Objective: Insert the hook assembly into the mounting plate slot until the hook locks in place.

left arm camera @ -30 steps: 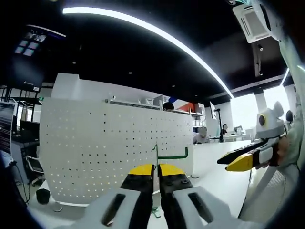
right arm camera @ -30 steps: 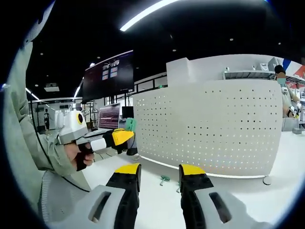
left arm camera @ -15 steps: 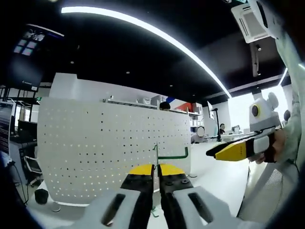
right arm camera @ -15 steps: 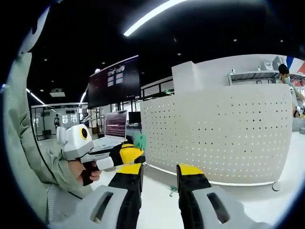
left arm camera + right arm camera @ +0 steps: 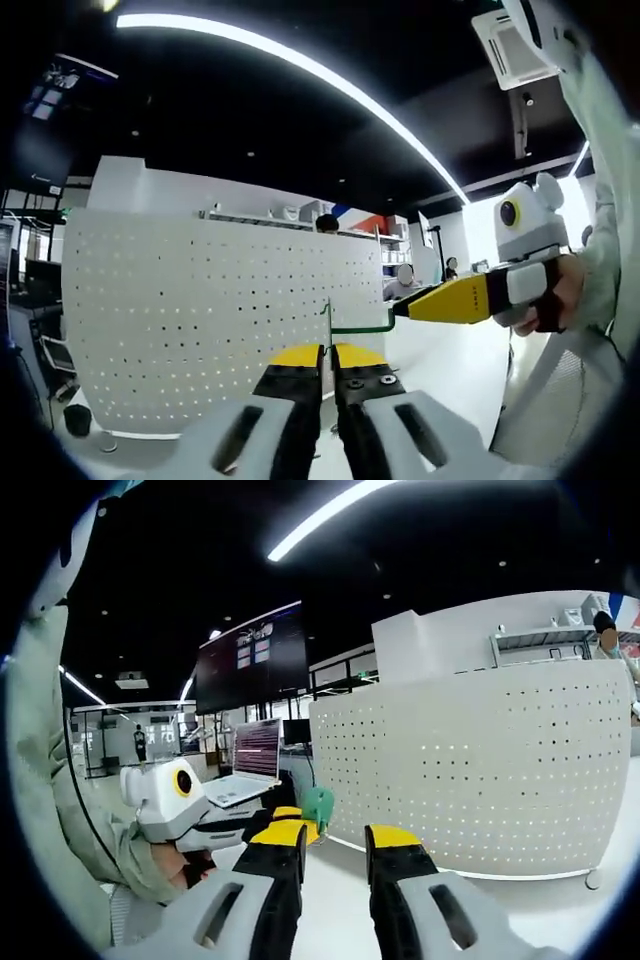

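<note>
in the left gripper view the left gripper (image 5: 328, 352) has its jaws pinched together on the green hook (image 5: 352, 326), which stands up in front of the white perforated mounting plate (image 5: 200, 320). the right gripper (image 5: 415, 303) reaches in from the right, its tip beside the hook's end. in the right gripper view its jaws stand narrowly apart, holding nothing, with the plate upright on the white table (image 5: 520, 910).

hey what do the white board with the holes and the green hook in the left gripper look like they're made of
Pegboard: looks like white painted sheet metal or plastic; thin, flat, matte, with even rows of small punched holes. Which of the two can't be told.

Green hook: looks like thin bent metal wire with a green coating; slender, sharply angled, uniform colour. The left gripper is shut on it.
</note>
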### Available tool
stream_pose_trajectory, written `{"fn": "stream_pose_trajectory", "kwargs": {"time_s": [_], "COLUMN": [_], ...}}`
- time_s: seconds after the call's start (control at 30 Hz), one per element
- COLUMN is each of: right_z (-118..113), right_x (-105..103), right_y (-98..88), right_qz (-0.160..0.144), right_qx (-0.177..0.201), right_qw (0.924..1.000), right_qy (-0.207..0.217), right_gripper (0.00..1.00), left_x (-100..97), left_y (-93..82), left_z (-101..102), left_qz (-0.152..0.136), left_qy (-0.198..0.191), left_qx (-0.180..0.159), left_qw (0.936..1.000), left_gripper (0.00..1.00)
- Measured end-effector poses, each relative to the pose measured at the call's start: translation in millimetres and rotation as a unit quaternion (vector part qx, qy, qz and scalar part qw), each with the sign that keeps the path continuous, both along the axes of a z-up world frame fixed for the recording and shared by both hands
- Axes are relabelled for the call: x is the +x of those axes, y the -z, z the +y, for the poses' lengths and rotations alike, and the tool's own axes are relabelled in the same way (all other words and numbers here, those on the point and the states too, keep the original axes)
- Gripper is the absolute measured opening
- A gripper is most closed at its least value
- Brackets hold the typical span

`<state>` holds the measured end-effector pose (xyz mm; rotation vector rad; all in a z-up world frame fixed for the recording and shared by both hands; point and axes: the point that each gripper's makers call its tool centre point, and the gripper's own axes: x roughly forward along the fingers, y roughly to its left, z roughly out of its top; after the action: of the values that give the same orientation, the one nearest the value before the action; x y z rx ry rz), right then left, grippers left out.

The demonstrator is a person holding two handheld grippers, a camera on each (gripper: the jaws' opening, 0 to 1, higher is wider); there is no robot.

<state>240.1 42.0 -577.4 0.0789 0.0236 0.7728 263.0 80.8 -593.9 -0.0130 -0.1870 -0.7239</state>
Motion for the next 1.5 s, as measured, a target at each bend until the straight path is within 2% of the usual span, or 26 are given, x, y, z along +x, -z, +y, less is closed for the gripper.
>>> {"fn": "stream_pose_trajectory", "kwargs": {"time_s": [0.67,1.0,1.5], "right_z": [18,23,26], "right_x": [3,5,8], "right_y": [0.5,1.7,4.4], "right_qz": [0.003,-0.005,-0.017], "right_qx": [0.004,-0.003,-0.019], "right_qw": [0.9999,0.9999,0.9996], "right_qy": [-0.013,-0.014,-0.014], "right_gripper": [0.12,0.07,0.02], "left_x": [-7.6,-10.2,-9.1], "left_y": [-0.9,-2.8,-0.6], "left_z": [-8,-11,-12], "left_qz": [-0.002,0.003,0.006], "left_qy": [0.026,0.036,0.037], "left_qx": [-0.005,-0.018,-0.014], "left_qw": [0.9997,0.9992,0.9992], "left_gripper": [0.03,0.03,0.03]}}
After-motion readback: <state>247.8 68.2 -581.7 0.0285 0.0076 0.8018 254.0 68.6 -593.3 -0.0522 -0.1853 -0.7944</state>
